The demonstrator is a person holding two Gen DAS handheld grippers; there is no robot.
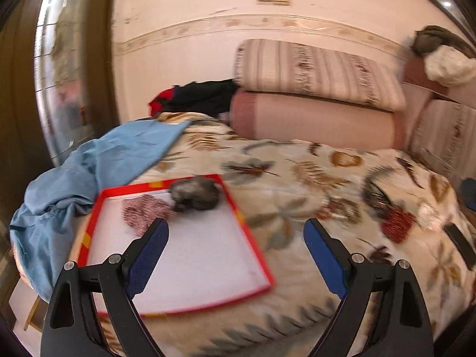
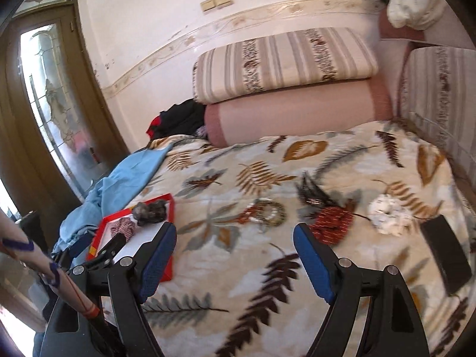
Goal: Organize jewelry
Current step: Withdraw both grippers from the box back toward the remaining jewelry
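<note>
Bed [image 2: 267, 267]: covered by a leaf-print blanket; everything below is placed relative to the red tray.
Cushions [image 2: 282, 59]: stacked against the wall, well beyond the tray.
Blue cloth [image 1: 89, 163]: heaped just beside the tray's left edge.
Red tray [image 1: 255, 273]: flat on the bed, white floor mostly bare.
Left tongs [image 1: 235, 229]: spread wide, empty, hovering over the tray's right rim.
Right tongs [image 2: 235, 232]: spread wide, empty, over the blanket right of the tray.
Black case [image 2: 446, 255]: far right of the tray.
Grey scrunchie [image 1: 195, 193]: inside the tray, far corner.
Pink scrunchie [image 1: 145, 209]: inside the tray, touching the grey one.
Red scrunchie [image 2: 333, 221]: on the blanket, well right of the tray.
White scrunchie [image 2: 386, 212]: just beyond the red one.
Bangles [image 2: 266, 211]: on the blanket between the tray and the red scrunchie.
</note>
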